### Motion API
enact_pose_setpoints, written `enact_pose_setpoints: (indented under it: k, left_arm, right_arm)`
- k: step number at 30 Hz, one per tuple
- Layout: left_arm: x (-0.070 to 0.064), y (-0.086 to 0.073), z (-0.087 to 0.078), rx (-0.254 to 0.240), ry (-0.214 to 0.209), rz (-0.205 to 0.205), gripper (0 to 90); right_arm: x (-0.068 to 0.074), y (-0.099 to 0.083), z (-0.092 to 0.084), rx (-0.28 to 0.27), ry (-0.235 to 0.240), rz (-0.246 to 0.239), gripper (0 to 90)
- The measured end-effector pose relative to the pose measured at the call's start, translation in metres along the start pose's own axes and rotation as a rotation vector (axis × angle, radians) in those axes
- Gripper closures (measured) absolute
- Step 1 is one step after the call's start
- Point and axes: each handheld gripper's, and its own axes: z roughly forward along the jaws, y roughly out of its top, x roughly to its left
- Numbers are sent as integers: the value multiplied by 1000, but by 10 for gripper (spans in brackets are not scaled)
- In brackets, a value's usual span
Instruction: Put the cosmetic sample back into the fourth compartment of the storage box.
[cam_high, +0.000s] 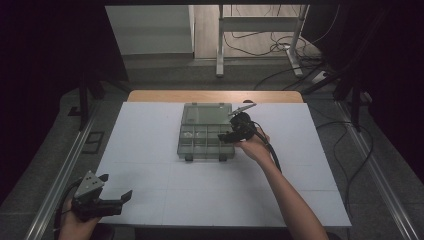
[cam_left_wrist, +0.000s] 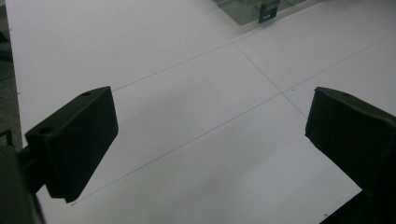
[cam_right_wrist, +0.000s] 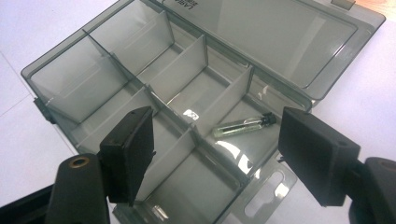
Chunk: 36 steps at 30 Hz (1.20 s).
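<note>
White surface, faint grid lines, wooden far edge. One open clear compartment box rests directly on it, far-centre.

The high view looks forward and down over the whole table; the right gripper view sits close above the box, shared with both others.

Beyond my fingers a white board covered a wooden table, brightly lit while dark curtains closed in on both sides. Farther off, grey floor, a metal stand and tangled cables lay under a pale wall.
</note>
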Motion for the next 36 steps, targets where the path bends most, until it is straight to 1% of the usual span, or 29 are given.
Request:
enact_pose_setpoints:
  k: [7,12,19,20,25,29,30,32,34,35,36]
  left_arm:
    - [0,0,0,2,1,1,32]
    - [0,0,0,2,1,1,32]
    - [-1,0,1,4,4,3,32]
    - [-1,0,1,4,5,5,32]
    - [-1,0,1,5,6,6,32]
    - [-1,0,0,4,6,8,32]
    - [-1,0,0,4,6,9,32]
    - [-1,0,0,3,6,9,32]
    - [-1,0,0,4,6,8,32]
    - [-1,0,0,4,6,8,32]
    - [-1,0,0,4,6,9,32]
  right_arm:
    - [2,-6,-8,8,5,-5,236]
    - [3,-12,-15,-2,9,-2,220]
    - [4,-22,-26,-16,32,2,184]
    - [5,-25,-30,-18,39,12,167]
    - [6,-32,-36,-18,53,19,131]
    - [10,-38,-43,-22,55,10,96]
    - [12,-42,-47,-27,57,3,76]
    - [13,-43,-48,-29,56,-1,68]
    - [16,-47,-52,-26,51,-9,50]
    - [19,-51,-57,-30,49,-16,38]
    - [19,-51,-57,-30,49,-16,38]
